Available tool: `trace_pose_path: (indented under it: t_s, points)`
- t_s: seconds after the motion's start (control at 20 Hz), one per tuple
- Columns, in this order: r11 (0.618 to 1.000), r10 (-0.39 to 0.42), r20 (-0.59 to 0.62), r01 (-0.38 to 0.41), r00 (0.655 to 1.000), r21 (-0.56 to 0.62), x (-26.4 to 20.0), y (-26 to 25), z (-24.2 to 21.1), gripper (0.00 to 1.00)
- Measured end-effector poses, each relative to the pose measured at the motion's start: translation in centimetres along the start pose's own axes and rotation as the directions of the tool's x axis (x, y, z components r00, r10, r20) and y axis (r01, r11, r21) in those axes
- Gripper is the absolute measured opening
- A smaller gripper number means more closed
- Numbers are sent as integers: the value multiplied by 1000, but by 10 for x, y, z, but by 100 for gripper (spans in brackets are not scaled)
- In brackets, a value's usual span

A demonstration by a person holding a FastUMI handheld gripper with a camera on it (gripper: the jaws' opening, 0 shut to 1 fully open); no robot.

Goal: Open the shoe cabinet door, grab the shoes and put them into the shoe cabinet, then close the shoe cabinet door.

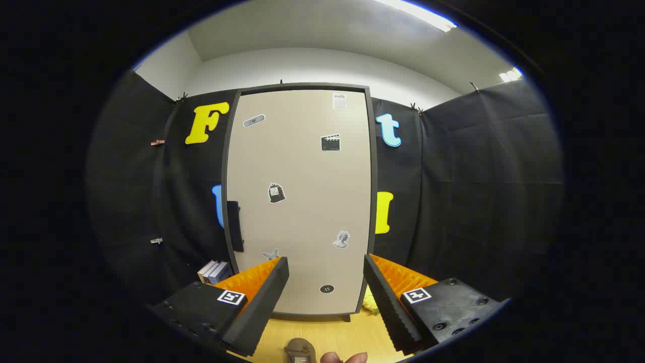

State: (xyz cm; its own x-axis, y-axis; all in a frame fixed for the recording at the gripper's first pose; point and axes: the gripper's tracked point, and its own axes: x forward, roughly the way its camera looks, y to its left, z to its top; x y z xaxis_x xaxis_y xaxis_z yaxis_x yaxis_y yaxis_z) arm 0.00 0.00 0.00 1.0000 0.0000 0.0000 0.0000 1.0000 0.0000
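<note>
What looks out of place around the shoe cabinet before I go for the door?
Nothing stands out. The shoe cabinet stands upright with its door shut and the handle on its left edge. The tongs are open ahead of it, holding nothing. Books lie by its left foot, something yellow by its right.

The tool (326, 275) points forward, its fingers (262, 297) spread wide apart, gripping nothing.

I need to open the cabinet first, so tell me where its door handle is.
In the gripper view, the dark handle sits on the left edge of the closed shoe cabinet door, about halfway up, beyond the open hand-held gripper and above the books.
</note>
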Motion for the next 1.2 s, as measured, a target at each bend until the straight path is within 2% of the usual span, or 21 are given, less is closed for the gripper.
trace_pose_path:
  t_s: [0.75, 0.95, 1.2]
  points:
    - [1000, -3, -15, 3, 1000, 6, -4, 5, -1, 97]
    - [999, 34, -20, -34, 999, 35, 17, 37, 6, 98]
    - [993, 117, -8, -116, 993, 33, 58, 106, 10, 98]
